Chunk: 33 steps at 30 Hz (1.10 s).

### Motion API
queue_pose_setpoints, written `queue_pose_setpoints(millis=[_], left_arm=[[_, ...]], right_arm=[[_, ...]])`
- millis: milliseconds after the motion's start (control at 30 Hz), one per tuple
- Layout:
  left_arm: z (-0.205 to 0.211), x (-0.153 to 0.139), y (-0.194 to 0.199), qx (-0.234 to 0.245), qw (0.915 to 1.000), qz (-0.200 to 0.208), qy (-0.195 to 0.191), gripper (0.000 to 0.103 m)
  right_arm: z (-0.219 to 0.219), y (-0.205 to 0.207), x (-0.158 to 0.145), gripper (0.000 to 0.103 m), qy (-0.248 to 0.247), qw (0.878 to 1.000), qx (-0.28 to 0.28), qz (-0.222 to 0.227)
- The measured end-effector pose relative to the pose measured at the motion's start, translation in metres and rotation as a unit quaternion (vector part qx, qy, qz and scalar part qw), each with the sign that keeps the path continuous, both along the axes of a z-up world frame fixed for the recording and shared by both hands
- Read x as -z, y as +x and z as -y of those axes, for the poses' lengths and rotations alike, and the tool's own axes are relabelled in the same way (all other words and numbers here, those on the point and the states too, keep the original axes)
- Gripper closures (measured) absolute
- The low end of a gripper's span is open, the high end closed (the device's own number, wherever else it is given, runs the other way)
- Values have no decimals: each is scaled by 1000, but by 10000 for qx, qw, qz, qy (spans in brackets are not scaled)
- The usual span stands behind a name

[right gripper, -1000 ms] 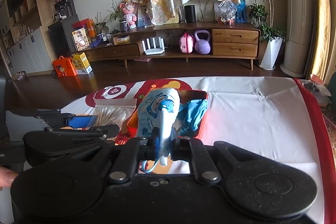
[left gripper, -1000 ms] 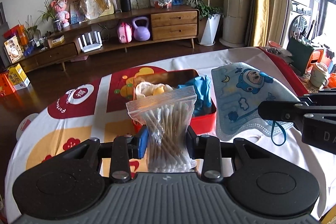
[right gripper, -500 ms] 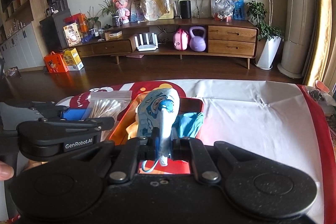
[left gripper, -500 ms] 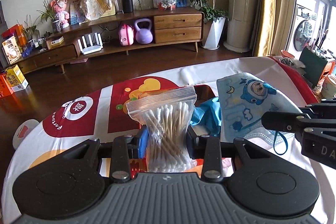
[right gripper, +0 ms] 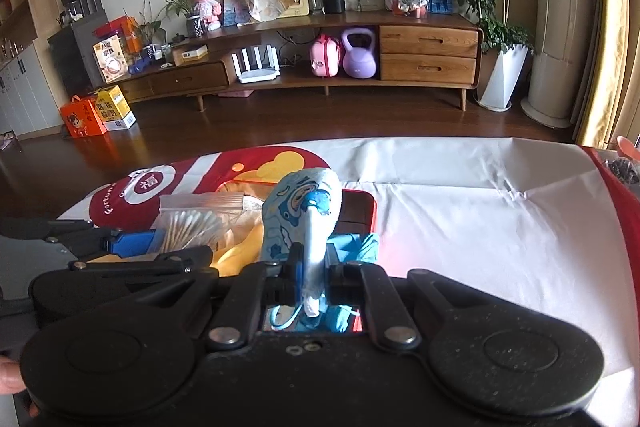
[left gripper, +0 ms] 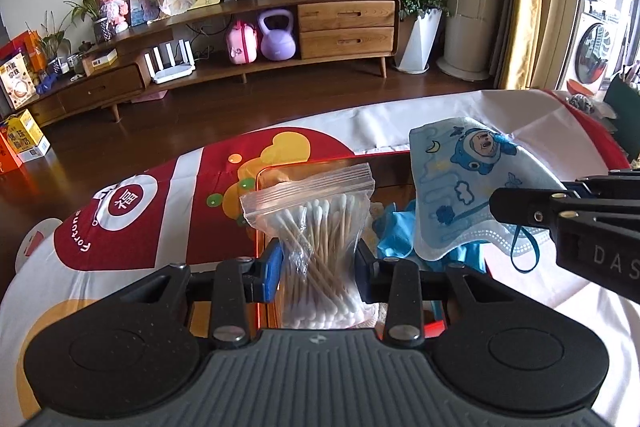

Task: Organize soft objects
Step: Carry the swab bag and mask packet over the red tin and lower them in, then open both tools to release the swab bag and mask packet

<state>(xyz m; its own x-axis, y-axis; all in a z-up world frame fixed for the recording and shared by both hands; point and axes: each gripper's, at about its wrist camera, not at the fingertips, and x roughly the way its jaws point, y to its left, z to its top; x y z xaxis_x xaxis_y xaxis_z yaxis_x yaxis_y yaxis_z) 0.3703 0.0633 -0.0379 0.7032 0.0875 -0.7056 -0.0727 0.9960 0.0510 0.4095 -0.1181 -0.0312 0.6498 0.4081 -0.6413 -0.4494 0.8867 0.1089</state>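
clear plastic swab bag [left gripper: 316,227] pinched across its waist by left gripper [left gripper: 319,263], jaws part open around it, swabs upright, zip edge on top. printed blue mask [right gripper: 304,215] clamped in right gripper [right gripper: 308,285], jaws almost fully closed on folded cloth, ear loop dangling under them. both held in the air above red tray [left gripper: 258,219] near middle of tablecloth [right gripper: 460,227], well in from its far edge. tray directly below and just ahead of both grippers; bag over tray's left side, mask over its right side above crumpled blue cloth [left gripper: 394,233] already inside. yellow item [right gripper: 236,255] also in tray beneath bag. neither hand clearly nearer; both side by side, tilted forward and down toward tray. likely next: lower and release, bag's long axis upright, so may tip on landing. mask limp, should drape where dropped.
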Motion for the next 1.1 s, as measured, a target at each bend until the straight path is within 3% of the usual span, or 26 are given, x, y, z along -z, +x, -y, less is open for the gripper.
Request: queue_pose_setpoints(millis=[267,767,1100], left_arm=[[-1,19,30,-14,9999,-109,8,67],[1,49,67,51,9994,-348,-77,67],[6,60,68,159,9990,-423,-62,66]], right_arm=[[-7,25,27,95,-94,9996,-5,-251],[-15,30,61,95,-148,9980,-235,-561],[-15,28,67,80,-341,9979,-231,-492]])
